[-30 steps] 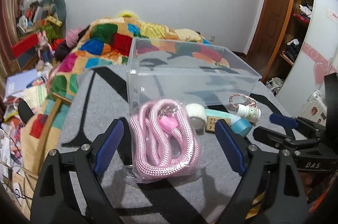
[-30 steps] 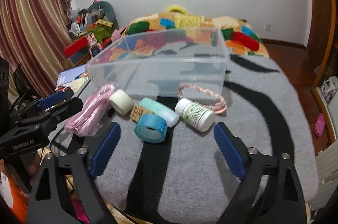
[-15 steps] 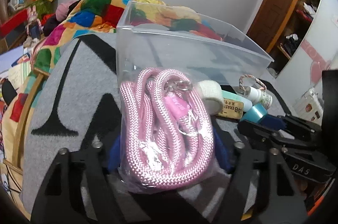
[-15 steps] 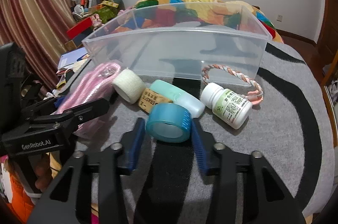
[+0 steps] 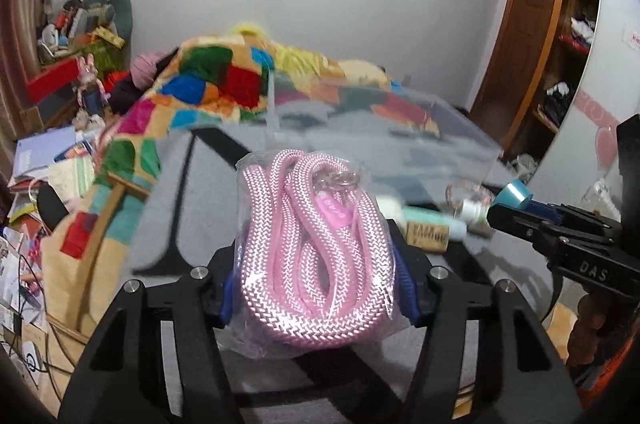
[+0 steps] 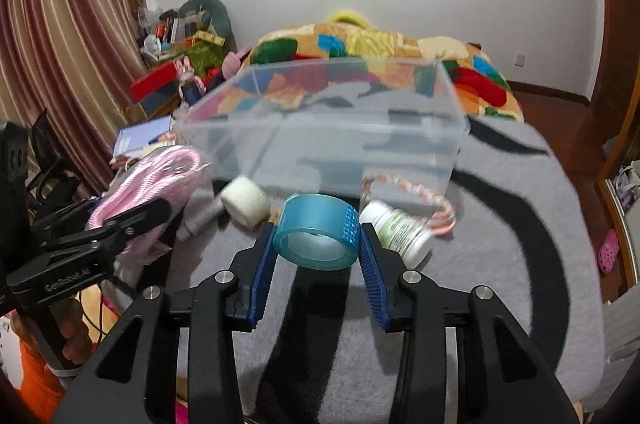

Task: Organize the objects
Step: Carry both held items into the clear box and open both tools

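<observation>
My left gripper (image 5: 316, 288) is shut on a bagged pink rope (image 5: 316, 244) and holds it lifted above the grey blanket; it also shows in the right wrist view (image 6: 160, 176). My right gripper (image 6: 316, 252) is shut on a blue tape roll (image 6: 316, 232), lifted off the blanket; the roll also shows in the left wrist view (image 5: 514, 194). A clear plastic bin (image 6: 448, 128) stands behind, open on top. On the blanket before it lie a white tape roll (image 6: 244, 202), a white pill bottle (image 6: 400, 230), a braided bracelet (image 6: 404, 186) and a tan eraser (image 5: 426, 234).
A grey black-striped blanket (image 6: 500, 264) covers the surface, with a colourful quilt (image 6: 360, 44) behind the bin. Clutter of books and boxes (image 5: 48, 160) lies on the floor at the left. A wooden door and shelves (image 5: 560, 24) stand at the right.
Both grippers closed from open: the left on the pink rope bag, the right on the blue tape roll. Both objects have been lifted off the blanket.
</observation>
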`<act>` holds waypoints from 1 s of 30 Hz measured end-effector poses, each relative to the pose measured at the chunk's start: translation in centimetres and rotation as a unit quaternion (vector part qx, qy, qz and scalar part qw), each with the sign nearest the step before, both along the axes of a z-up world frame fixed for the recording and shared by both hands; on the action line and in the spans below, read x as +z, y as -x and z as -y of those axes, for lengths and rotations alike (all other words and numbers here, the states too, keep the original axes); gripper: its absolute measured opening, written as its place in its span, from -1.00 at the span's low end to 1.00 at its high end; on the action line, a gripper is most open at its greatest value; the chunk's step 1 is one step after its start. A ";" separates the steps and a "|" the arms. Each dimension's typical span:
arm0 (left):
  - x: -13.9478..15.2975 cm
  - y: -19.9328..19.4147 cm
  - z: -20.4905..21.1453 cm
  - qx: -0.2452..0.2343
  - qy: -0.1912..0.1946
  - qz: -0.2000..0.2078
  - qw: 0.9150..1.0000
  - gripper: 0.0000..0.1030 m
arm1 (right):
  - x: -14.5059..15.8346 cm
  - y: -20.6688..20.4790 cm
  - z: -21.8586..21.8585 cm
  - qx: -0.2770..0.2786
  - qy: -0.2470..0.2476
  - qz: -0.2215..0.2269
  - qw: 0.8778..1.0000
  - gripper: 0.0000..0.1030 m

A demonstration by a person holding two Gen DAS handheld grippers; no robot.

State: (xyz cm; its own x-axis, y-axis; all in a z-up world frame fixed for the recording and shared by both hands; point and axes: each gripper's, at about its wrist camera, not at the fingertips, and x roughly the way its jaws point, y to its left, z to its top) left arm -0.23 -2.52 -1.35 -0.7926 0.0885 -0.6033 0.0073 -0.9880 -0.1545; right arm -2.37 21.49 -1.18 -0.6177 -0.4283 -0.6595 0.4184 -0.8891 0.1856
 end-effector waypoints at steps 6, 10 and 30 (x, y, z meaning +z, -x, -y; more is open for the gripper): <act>3.6 0.8 0.7 0.001 0.005 -0.047 0.999 0.17 | 2.9 2.3 -0.9 -0.024 0.005 -0.031 0.999 -0.27; 4.7 3.0 0.8 -0.004 0.005 -0.051 0.999 0.17 | 3.7 4.2 -0.7 -0.035 0.004 -0.034 0.999 -0.27; 0.6 14.4 -1.4 -0.049 -0.016 0.081 0.995 0.18 | 0.1 11.6 4.0 -0.011 -0.061 0.036 0.997 -0.27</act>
State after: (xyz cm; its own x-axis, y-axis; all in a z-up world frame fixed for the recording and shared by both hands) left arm -14.66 -1.14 -0.75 -0.6715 0.1814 -0.7184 -0.0611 -0.9798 -0.1903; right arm -13.97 17.47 -1.09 -0.5756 -0.3283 -0.7489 0.3877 -0.9159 0.1035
